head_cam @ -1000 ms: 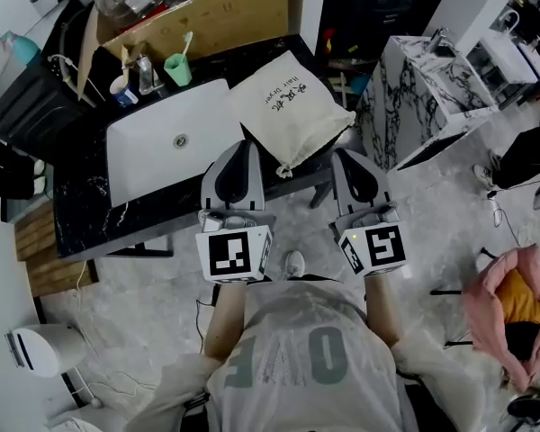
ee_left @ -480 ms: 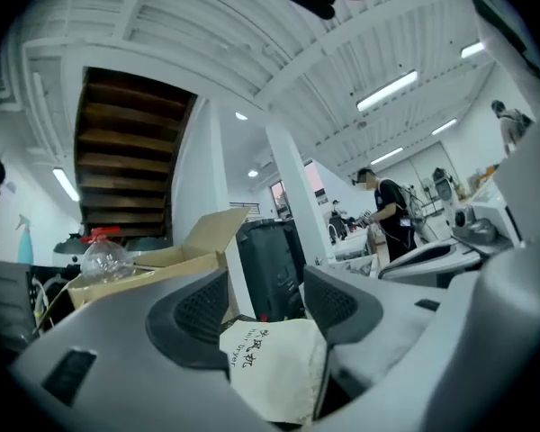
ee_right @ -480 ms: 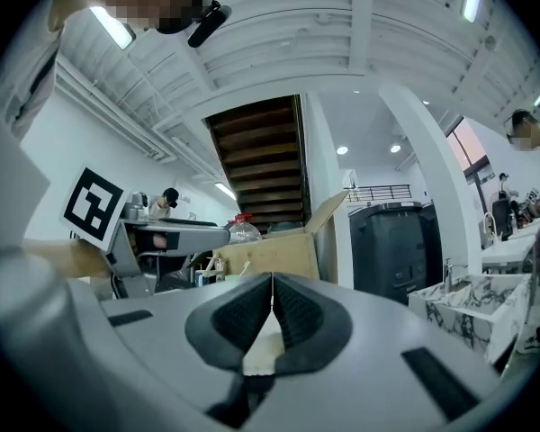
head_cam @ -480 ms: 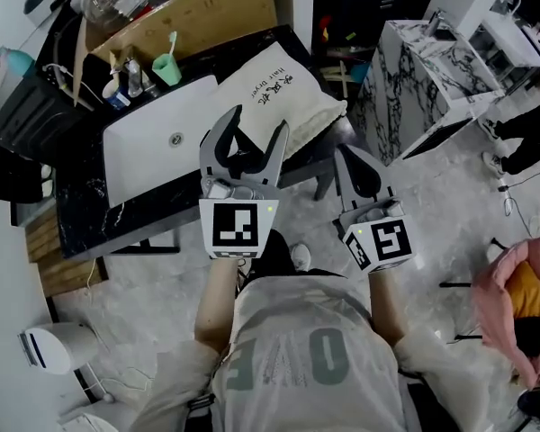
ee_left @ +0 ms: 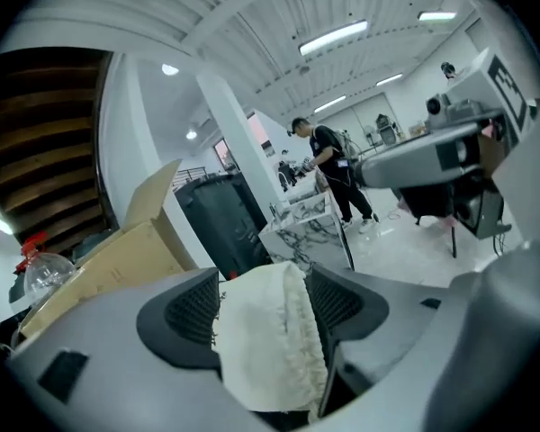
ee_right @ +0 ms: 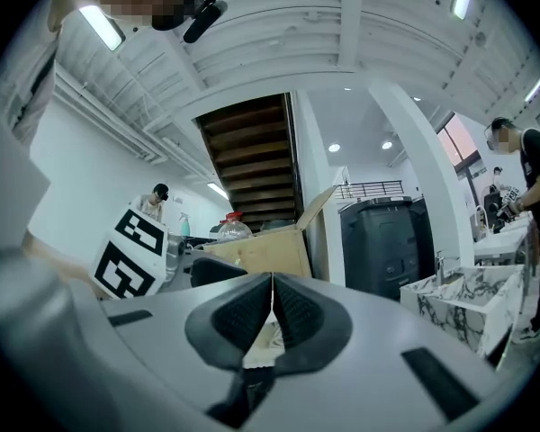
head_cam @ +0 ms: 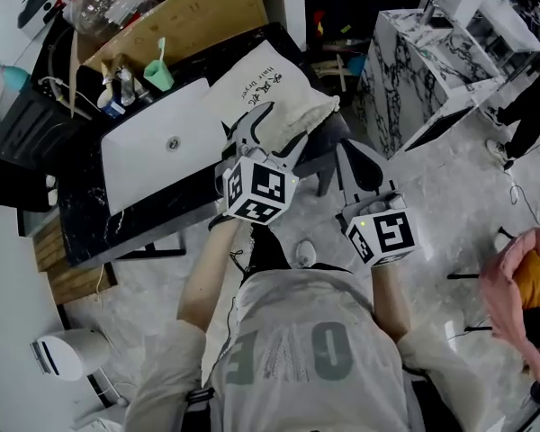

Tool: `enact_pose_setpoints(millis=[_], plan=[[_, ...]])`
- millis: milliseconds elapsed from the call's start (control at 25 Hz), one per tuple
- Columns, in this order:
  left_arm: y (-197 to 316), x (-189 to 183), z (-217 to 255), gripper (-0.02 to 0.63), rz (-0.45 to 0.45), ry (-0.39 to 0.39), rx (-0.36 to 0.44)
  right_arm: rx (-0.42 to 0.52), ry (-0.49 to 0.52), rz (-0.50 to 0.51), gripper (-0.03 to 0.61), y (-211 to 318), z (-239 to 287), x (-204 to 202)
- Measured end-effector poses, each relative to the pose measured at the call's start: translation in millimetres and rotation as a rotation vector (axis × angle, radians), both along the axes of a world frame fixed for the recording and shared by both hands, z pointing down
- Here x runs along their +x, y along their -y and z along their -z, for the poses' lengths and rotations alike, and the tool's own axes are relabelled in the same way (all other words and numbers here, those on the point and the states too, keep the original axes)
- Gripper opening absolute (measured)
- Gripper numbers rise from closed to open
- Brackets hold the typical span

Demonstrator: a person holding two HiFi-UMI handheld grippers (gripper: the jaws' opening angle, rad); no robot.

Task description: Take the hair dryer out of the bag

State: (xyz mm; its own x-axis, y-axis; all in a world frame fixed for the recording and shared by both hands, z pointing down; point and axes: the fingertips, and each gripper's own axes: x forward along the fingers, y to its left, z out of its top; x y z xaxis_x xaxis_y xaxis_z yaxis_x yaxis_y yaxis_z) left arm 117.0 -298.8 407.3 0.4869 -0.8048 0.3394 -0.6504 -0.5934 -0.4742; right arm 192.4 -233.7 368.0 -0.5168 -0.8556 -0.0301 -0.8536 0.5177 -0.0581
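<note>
Left claw (head_cam: 274, 133) moved forward to bag (head_cam: 270, 84) on desk (head_cam: 81, 214). Jaws just opened wide, gathered bag end between them, not yet pinched. Right claw (head_cam: 346, 151) clenched, empty, bag near ahead of it. No hair dryer visible, presumably inside bag.

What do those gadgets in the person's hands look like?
Both the left gripper and right gripper are grey plastic, with two curved jaws lined with dark ribbed pads and a white cube of black square markers behind. The left jaws have just been opening, with the bag between them. The shirt is light grey, short-sleeved.
</note>
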Motion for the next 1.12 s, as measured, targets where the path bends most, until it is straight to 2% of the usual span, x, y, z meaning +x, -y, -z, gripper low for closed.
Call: enact_pose_setpoints(millis=[200, 280, 440, 560, 760, 920, 1120], plan=[[17, -3, -44, 0.302, -0.005, 0.115, -0.101, -0.017, -0.004, -0.021, 0.031, 4, -9, 6], [22, -7, -56, 0.291, 0.002, 0.129, -0.152, -0.029, -0.005, -0.026, 0.031, 5, -12, 6], [30, -14, -64, 0.222, 0.018, 0.126, -0.213, -0.043, -0.011, -0.035, 0.032, 8, -16, 6], [33, -17, -66, 0.198, 0.020, 0.104, -0.254, -0.052, -0.010, -0.041, 0.031, 13, -20, 2], [37, -18, -62, 0.111, 0.008, 0.046, -0.296, -0.057, -0.016, -0.037, 0.031, 26, -21, -7], [43, -23, -49, 0.073, 0.019, 0.000, -0.285, -0.057, -0.025, -0.034, 0.031, 37, -18, -10], [53, -36, -18, 0.055, 0.051, -0.049, -0.235, -0.049, -0.044, -0.023, 0.031, 46, -14, -14]])
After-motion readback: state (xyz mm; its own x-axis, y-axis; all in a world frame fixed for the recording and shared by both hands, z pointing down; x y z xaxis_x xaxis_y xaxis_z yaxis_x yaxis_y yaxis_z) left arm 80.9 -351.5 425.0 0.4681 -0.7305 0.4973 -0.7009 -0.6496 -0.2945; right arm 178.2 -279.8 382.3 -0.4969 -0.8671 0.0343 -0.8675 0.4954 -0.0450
